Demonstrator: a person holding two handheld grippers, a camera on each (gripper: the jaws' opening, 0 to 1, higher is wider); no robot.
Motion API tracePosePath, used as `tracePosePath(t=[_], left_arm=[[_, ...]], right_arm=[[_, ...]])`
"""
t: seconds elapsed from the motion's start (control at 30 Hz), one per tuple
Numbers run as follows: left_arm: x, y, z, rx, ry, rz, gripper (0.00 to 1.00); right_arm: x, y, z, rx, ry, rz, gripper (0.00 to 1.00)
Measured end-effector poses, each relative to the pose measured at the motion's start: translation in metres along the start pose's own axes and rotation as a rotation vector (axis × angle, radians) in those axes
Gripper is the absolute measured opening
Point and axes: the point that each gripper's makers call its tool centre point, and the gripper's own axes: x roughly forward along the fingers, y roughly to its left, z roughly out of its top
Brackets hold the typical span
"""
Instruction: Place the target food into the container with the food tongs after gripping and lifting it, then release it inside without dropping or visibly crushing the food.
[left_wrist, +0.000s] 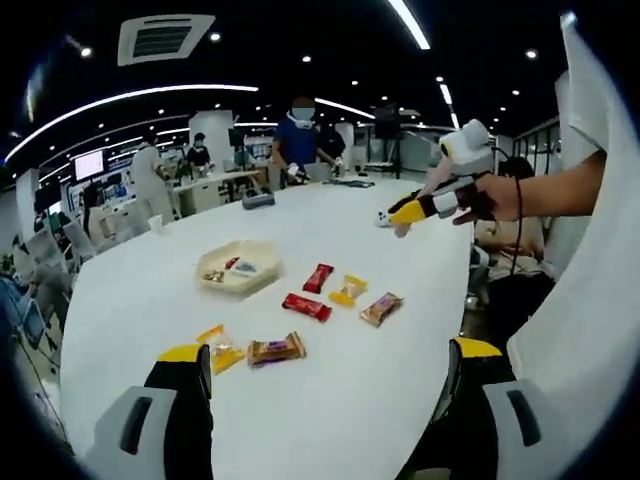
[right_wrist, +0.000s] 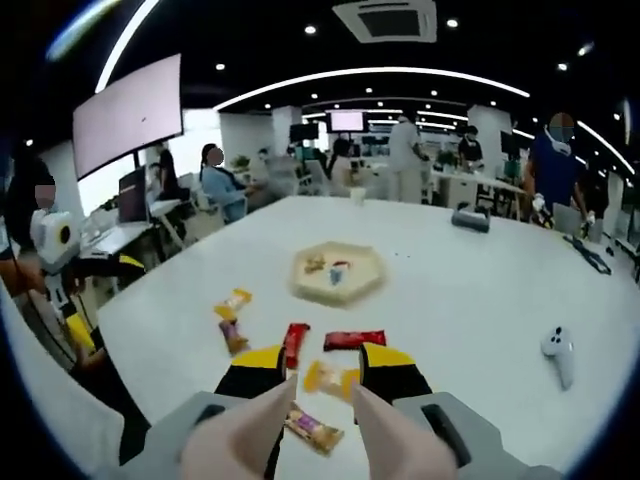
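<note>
Left gripper view: left gripper (left_wrist: 325, 375) jaws spread wide, nothing between them, over the white table (left_wrist: 400, 400); beige tray (left_wrist: 240, 268) at 11 o'clock of centre, snack packets scattered at centre, brown packet (left_wrist: 276, 349) nearest the jaws, and right gripper (left_wrist: 412, 211) held at 2 o'clock, its jaw state unclear here. Right gripper view: right gripper (right_wrist: 320, 365) jaws parted, unclamped, straddling a yellow packet (right_wrist: 324, 378) at 6 o'clock; red packet (right_wrist: 354, 340) just above, tray (right_wrist: 337, 272) at centre.
</note>
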Motion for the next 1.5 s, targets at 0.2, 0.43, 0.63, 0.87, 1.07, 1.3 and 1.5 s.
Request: tracePosePath(t=[0.2, 0.43, 0.63, 0.87, 1.07, 1.3, 1.5], left_arm=[[0.002, 0.006, 0.010, -0.050, -0.006, 0.049, 0.98], [0.009, 0.002, 0.026, -0.072, -0.079, 0.115, 0.88], [0.014, -0.007, 0.029, -0.070, -0.079, 0.147, 0.99], [0.016, -0.003, 0.027, 0.010, -0.029, 0.199, 0.94], [0.010, 0.002, 0.037, 0.016, -0.066, 0.202, 0.95], [0.005, 0.013, 0.035, -0.066, -0.062, 0.220, 0.99], [-0.002, 0.017, 0.026, -0.083, -0.070, 0.256, 0.99]], right_arm=[[0.016, -0.005, 0.011, -0.020, -0.032, 0.063, 0.28], [0.036, -0.002, 0.001, -0.098, -0.020, 0.195, 0.28], [0.041, -0.007, -0.008, -0.115, 0.000, 0.252, 0.28], [0.059, -0.014, -0.003, -0.133, -0.006, 0.274, 0.28], [0.067, -0.007, 0.004, -0.148, -0.013, 0.309, 0.28], [0.078, -0.011, -0.006, -0.132, 0.017, 0.294, 0.28], [0.079, -0.007, -0.023, -0.153, 0.055, 0.322, 0.28]])
